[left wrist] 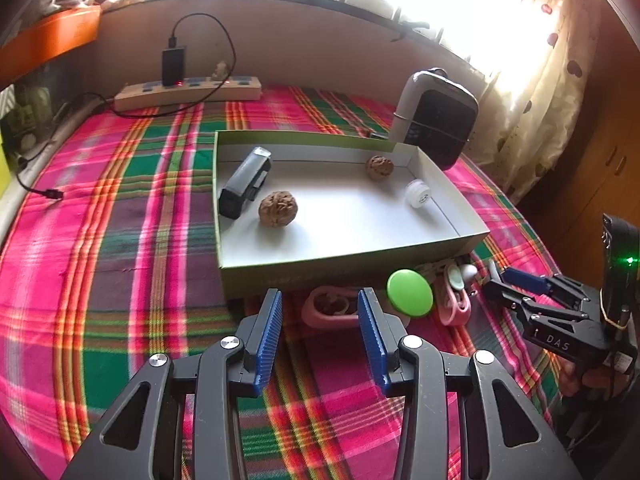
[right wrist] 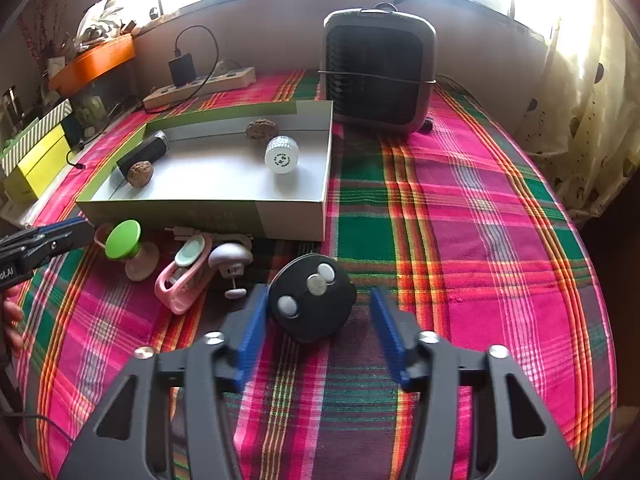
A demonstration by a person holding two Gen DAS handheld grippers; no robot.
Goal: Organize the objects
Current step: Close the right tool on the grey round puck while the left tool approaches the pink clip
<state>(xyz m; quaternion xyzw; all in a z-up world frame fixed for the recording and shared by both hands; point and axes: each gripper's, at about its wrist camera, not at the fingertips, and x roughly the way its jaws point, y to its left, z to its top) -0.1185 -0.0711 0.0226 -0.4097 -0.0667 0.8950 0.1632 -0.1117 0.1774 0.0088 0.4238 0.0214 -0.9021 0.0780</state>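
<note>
A black disc (right wrist: 312, 300) with three pale studs lies on the plaid cloth between the fingers of my right gripper (right wrist: 318, 312). The left pad is at its edge and a gap shows on the right, so the gripper is open. My left gripper (left wrist: 320, 300) stands open just short of a pink holder (left wrist: 332, 308). A green-topped knob (left wrist: 410, 293), a pink clip (right wrist: 184, 280) and a grey mushroom-shaped piece (right wrist: 231, 256) lie beside the shallow box (left wrist: 340, 264). Inside the box are two walnuts (left wrist: 278, 209) (left wrist: 379, 167), a black device (left wrist: 244, 184) and a white cap (left wrist: 417, 195).
A dark fan heater (right wrist: 378, 72) stands behind the box at the right. A power strip (left wrist: 188, 90) with a charger and cable lies along the back wall. Yellow boxes (right wrist: 36, 160) sit at the left edge. A curtain (right wrist: 592, 112) hangs at the right.
</note>
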